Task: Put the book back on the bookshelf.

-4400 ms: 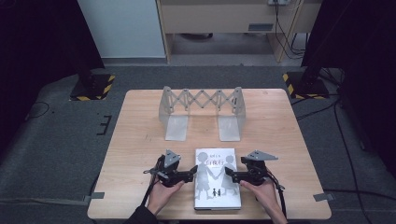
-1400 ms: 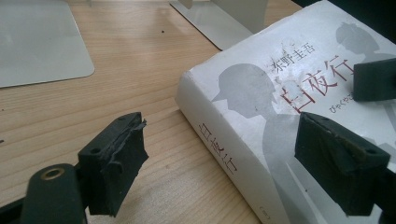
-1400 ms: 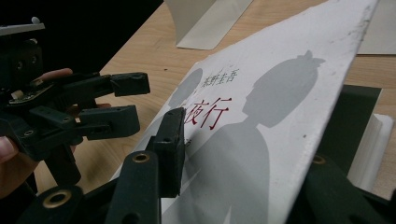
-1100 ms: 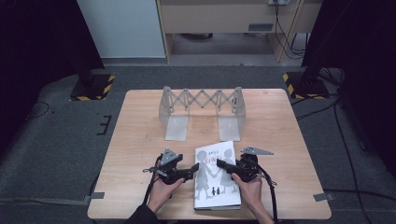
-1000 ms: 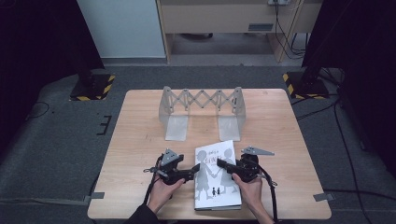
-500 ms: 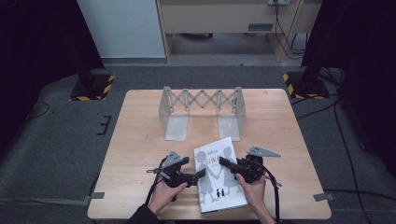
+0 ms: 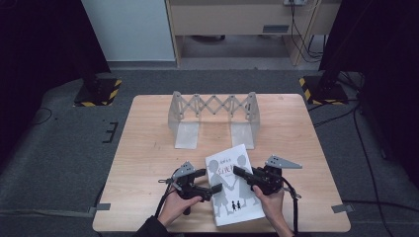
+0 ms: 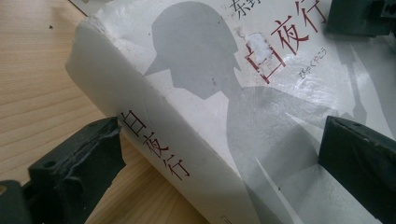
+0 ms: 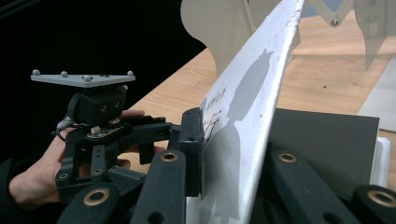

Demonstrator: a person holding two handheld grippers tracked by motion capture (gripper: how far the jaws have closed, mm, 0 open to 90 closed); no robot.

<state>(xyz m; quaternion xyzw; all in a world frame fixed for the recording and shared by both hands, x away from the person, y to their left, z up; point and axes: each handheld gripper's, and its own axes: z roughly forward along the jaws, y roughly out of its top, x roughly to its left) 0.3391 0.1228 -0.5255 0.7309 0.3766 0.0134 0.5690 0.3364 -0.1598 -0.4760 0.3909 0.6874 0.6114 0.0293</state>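
Observation:
A thick white book with grey figures and red characters lies at the table's near edge. In the right gripper view its front cover runs as a thin sheet between the jaws. My right gripper is shut on that cover from the book's right side. At the book's left side is my left gripper, whose jaws have just been opening. They now stand open on either side of the spine without pressing it.
A grey folding scissor-type rack stands across the far half of the wooden table. A hand holds the left gripper close beside the book. Black and yellow striped stand bases sit on the floor beyond the table.
The left gripper's jaws have spread wider at the spine. The book has turned slightly, its far end swinging right, with the right gripper still clamped on the cover.

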